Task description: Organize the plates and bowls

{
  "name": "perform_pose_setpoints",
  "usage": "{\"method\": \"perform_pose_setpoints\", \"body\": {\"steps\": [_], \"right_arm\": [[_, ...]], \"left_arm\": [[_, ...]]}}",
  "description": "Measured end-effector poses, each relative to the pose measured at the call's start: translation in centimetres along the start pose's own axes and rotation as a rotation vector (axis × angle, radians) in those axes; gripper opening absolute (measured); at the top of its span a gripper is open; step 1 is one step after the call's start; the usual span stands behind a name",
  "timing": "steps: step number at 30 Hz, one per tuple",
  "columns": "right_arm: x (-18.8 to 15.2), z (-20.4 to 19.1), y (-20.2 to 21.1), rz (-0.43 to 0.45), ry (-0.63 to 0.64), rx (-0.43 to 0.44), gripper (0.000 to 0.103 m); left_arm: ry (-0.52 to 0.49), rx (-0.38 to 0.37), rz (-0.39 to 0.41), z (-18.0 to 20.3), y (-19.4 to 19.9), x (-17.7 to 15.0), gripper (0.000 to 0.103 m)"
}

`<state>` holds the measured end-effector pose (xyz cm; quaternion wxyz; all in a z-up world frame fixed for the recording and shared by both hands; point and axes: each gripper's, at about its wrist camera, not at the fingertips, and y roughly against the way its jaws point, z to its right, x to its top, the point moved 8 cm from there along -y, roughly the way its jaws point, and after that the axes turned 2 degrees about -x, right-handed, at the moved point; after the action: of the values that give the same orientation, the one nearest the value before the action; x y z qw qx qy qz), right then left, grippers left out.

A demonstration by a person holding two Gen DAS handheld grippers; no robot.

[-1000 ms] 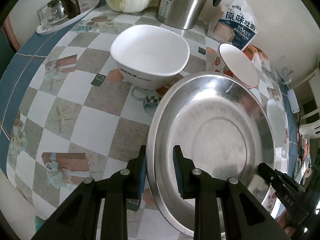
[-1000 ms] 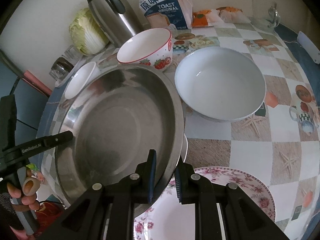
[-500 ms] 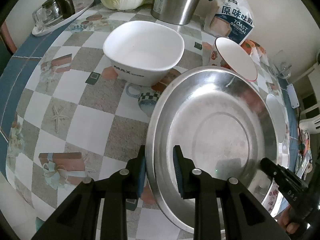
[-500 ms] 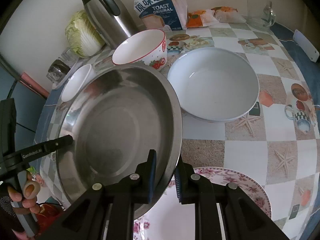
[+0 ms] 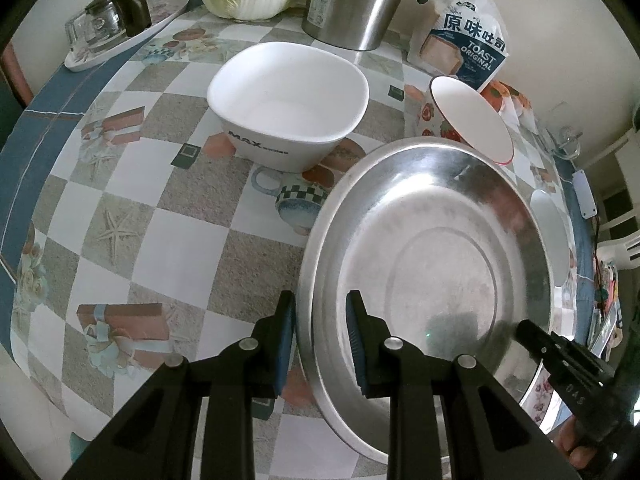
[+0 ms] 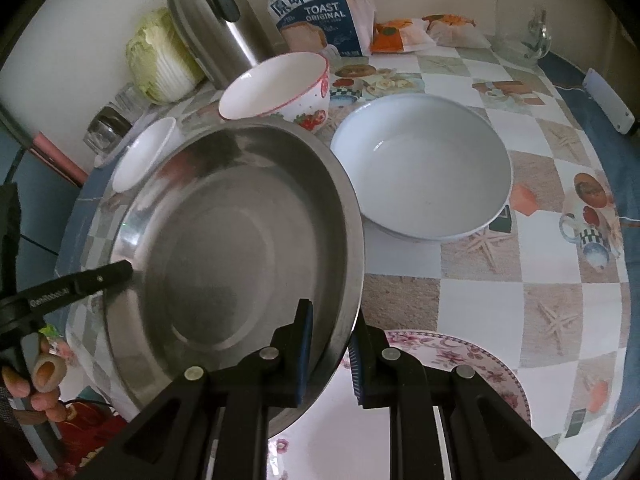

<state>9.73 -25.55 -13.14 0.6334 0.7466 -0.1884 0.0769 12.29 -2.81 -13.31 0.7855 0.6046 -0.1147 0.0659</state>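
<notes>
A large steel basin (image 5: 432, 264) is held above the table between both grippers. My left gripper (image 5: 320, 332) is shut on its near-left rim. My right gripper (image 6: 330, 348) is shut on its right rim (image 6: 352, 264). A square white bowl (image 5: 288, 104) stands beyond the basin in the left wrist view. A strawberry-print bowl (image 6: 280, 84) stands behind it, also in the left wrist view (image 5: 468, 120). A wide white bowl (image 6: 424, 164) sits right of the basin. A floral plate (image 6: 452, 364) lies under my right gripper.
At the back stand a steel kettle (image 6: 212, 20), a cabbage (image 6: 160, 56), a toast bag (image 6: 316, 12) and a tray of glasses (image 5: 116, 24). A glass jug (image 6: 524, 40) is at the far right corner. A person's hand (image 6: 40, 380) shows at the left.
The basin has stayed clamped by both grippers and has shifted slightly, with both wrist views moving a little closer to the table objects.
</notes>
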Motion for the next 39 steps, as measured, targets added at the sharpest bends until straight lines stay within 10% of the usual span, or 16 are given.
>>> {"method": "perform_pose_setpoints", "body": {"steps": [17, 39], "right_arm": [[0.1, 0.0, 0.0, -0.002, 0.014, -0.017, 0.02], [1.3, 0.1, 2.1, 0.08, 0.016, -0.045, 0.049]], "left_arm": [[0.001, 0.026, 0.011, -0.1, 0.2, 0.1, 0.027], [-0.036, 0.087, 0.072, 0.0, 1.6, 0.8, 0.076]]}}
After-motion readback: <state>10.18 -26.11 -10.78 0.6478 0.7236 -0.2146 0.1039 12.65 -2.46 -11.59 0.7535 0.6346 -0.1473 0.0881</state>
